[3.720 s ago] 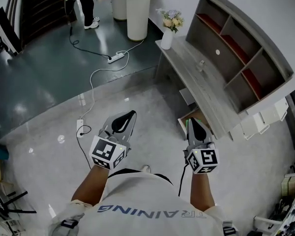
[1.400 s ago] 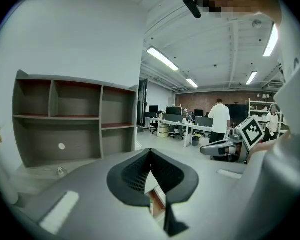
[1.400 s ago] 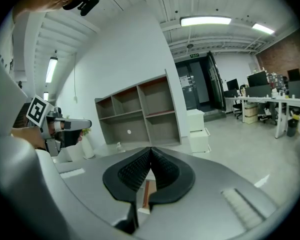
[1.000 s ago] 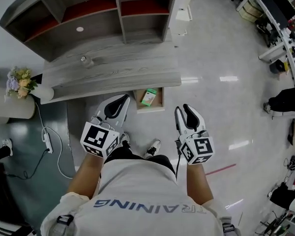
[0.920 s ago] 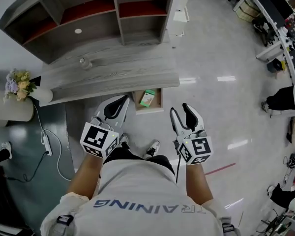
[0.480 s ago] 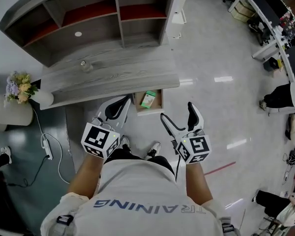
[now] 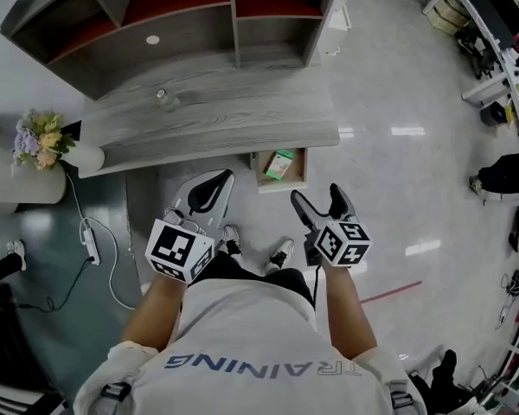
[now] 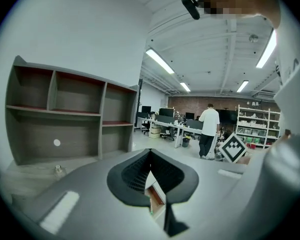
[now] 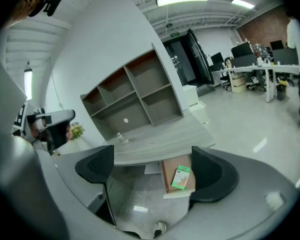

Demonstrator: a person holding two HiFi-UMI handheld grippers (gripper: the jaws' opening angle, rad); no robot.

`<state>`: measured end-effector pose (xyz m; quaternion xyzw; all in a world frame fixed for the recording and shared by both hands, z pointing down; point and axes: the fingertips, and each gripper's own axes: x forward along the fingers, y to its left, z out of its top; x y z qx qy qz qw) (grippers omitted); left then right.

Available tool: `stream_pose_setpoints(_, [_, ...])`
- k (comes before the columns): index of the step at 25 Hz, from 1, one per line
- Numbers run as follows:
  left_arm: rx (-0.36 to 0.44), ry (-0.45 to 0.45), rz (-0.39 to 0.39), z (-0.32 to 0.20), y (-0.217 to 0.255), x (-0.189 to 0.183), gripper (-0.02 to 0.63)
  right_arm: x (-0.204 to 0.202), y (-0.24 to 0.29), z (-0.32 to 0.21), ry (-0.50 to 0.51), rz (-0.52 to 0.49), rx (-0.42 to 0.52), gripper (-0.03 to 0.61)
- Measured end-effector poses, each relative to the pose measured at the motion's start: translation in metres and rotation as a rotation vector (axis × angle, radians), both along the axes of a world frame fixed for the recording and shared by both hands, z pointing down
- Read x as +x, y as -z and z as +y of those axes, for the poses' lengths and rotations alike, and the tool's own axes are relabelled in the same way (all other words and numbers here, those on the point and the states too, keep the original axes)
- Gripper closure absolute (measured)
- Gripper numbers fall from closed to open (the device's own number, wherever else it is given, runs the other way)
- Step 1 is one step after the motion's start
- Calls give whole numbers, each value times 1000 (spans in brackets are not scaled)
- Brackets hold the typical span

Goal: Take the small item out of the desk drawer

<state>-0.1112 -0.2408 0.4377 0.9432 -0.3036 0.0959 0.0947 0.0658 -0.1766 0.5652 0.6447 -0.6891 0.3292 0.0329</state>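
Grey desk point(image 7: 209, 121), open drawer point(image 7: 282, 185), green box point(image 7: 280, 164) inside

A bouquet of flowers point(image 7: 33, 139) sits in a white vase point(image 7: 85, 156) to the left of the grey shelf unit point(image 7: 190, 37). A small clear bottle point(image 7: 164, 99) stands alone in front of the shelves. A white power strip point(image 7: 90, 244) with its cable lies on the dark floor, and a red line point(image 7: 391, 294) marks the pale floor. Farther off, a person in a white shirt point(image 8: 208, 129) stands beside office desks point(image 8: 165, 124).
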Motion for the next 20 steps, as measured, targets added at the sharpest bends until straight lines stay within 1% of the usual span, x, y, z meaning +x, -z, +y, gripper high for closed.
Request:
stream_pose_setpoints(4, [-43, 17, -17, -7, -28, -16, 615, -3, -78, -20, -30, -33, -129, 84])
stream_pose_setpoints(7, [-84, 27, -24, -14, -50, -20, 615, -2, -139, -35, -40, -37, -225, 90])
stream_pose_setpoints(11, [-102, 30, -14, -31, -64, -26, 615, -4, -210, -61, -83, -104, -307, 95])
stream_pose_setpoints(13, [-111, 38, -18, -37, -73, -30, 615, -5, -240, -65, -101, -117, -353, 99])
stream_pose_setpoints(15, [-131, 53, -22, -41, -85, -36, 615, -5, -267, -69, -112, -102, -395, 108])
stream_pose_setpoints(17, [-153, 67, -27, -45, -96, -40, 615, -3, -289, -76, -132, -94, -433, 129])
stream_pose_setpoints(20, [-185, 80, -40, -51, -110, -39, 615, 4, -317, -91, -175, -108, -475, 138])
